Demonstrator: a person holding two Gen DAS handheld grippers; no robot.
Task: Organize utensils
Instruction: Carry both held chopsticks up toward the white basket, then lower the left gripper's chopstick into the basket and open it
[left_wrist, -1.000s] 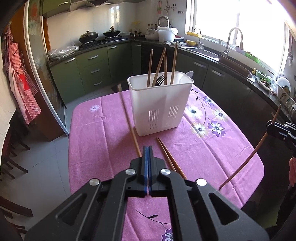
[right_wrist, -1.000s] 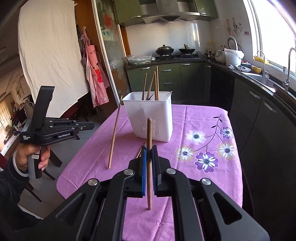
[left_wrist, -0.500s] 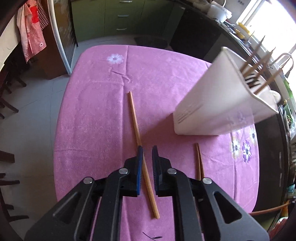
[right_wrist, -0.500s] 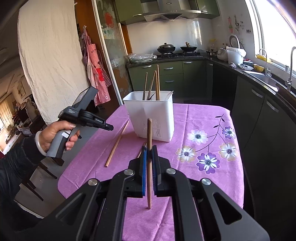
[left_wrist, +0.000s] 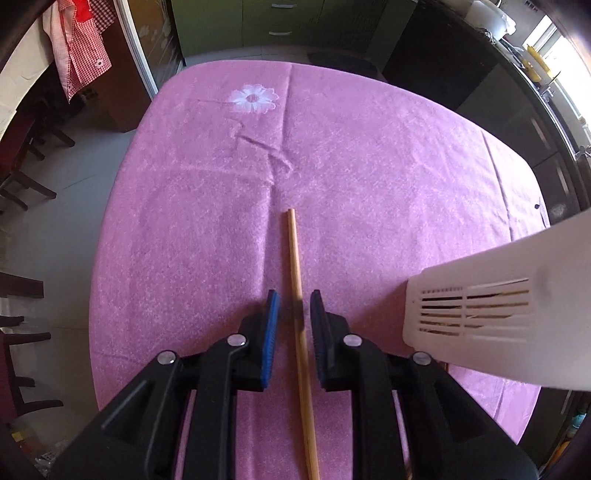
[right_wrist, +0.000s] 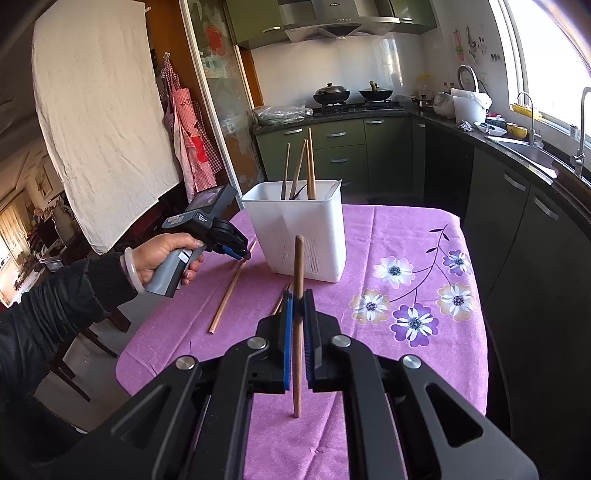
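A white slotted utensil holder (right_wrist: 299, 230) stands on the purple tablecloth with several chopsticks and utensils in it; it also shows at the right of the left wrist view (left_wrist: 495, 314). A light wooden chopstick (left_wrist: 295, 266) lies on the cloth. My left gripper (left_wrist: 294, 301) is open, its jaws on either side of this chopstick, just above the cloth; it also shows in the right wrist view (right_wrist: 242, 253). My right gripper (right_wrist: 299, 295) is shut on a darker chopstick (right_wrist: 298, 266), held upright in front of the holder.
Two more chopsticks (right_wrist: 281, 301) lie on the cloth in front of the holder. The table (right_wrist: 424, 258) has its edges near on the left and right. Kitchen counters (right_wrist: 517, 147) and a sink stand to the right, chairs to the left.
My left gripper has tipped down, opened and lowered over the lying chopstick, its jaws now wider on either side of it. My right gripper holds its chopstick almost still.
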